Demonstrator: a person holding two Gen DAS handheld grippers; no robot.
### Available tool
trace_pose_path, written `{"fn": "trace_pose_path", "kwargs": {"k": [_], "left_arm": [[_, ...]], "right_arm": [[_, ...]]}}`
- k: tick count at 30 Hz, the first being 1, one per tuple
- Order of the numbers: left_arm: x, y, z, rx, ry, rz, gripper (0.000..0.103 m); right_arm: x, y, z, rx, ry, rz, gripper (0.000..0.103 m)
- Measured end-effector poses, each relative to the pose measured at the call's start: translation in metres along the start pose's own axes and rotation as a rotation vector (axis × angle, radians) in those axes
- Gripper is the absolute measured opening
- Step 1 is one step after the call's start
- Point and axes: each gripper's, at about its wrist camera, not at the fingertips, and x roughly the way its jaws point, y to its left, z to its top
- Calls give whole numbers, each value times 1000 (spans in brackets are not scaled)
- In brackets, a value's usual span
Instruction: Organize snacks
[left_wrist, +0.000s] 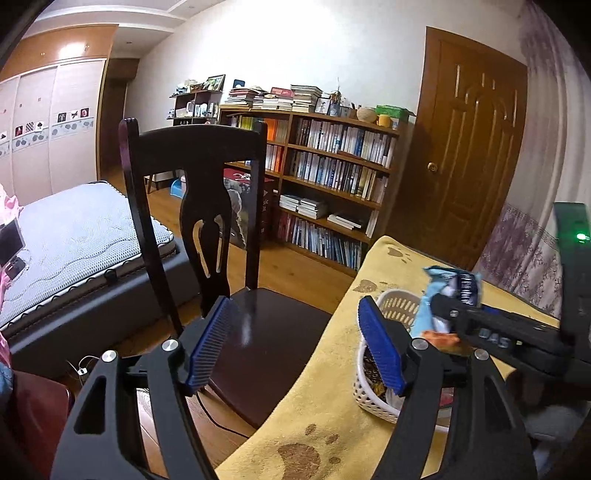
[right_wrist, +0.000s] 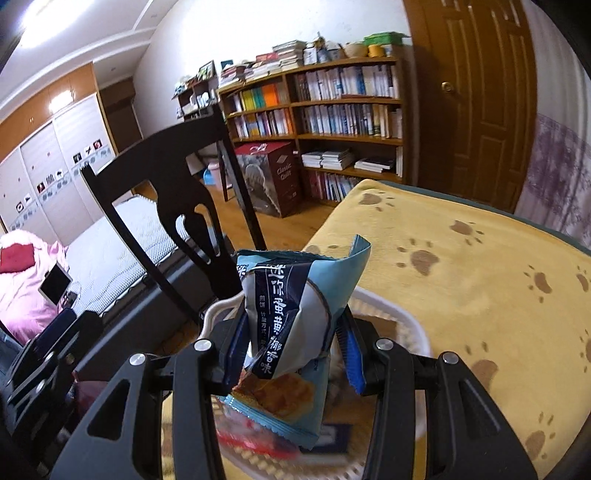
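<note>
A light-blue snack packet (right_wrist: 291, 325) with dark-blue lettering is pinched between the blue pads of my right gripper (right_wrist: 293, 339), shut on it, above a white lattice basket (right_wrist: 402, 314) that holds other snacks. From the left wrist view the same packet (left_wrist: 448, 291) hangs over the basket (left_wrist: 373, 400), carried by the right gripper (left_wrist: 443, 310). My left gripper (left_wrist: 295, 345) stands open with nothing between its fingers (left_wrist: 207, 343), left of the basket, over the table edge and the chair seat.
The basket sits on a table covered by a yellow paw-print cloth (right_wrist: 461, 266). A dark wooden chair (left_wrist: 207, 206) stands close at the table's left edge. Behind are a bed (left_wrist: 74, 236), a bookshelf (left_wrist: 325, 166) and a brown door (left_wrist: 469, 155).
</note>
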Motion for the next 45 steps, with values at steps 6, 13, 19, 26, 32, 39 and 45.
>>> {"fn": "trace_pose_path", "kwargs": {"k": [6,13,19,26,32,39,45], "left_arm": [[3,2,0,-9,0,8,72],[-1,-4,0,7,-8,-1,76],[-5,-6,1,11,-19,4,86],[-8,-6,2,10,-29,9,89],[-14,-7,2,4,-35,9,98],[-23,-26,-2,66,-38,13,100],[-35,-41,-10,124,-33,19,100]], "right_arm": [[24,11,-2,-44,47,-2,44],[37,9,-4,-62,83,2,44],[20,5,-2,-41,34,20,52],[-13,-10,-1,18,-32,40,53],[-53,-37,-17,77,-103,5,60],[-80,-69,-55,139,-92,-31,67],[-92,-60,-78,79,-96,-52,82]]}}
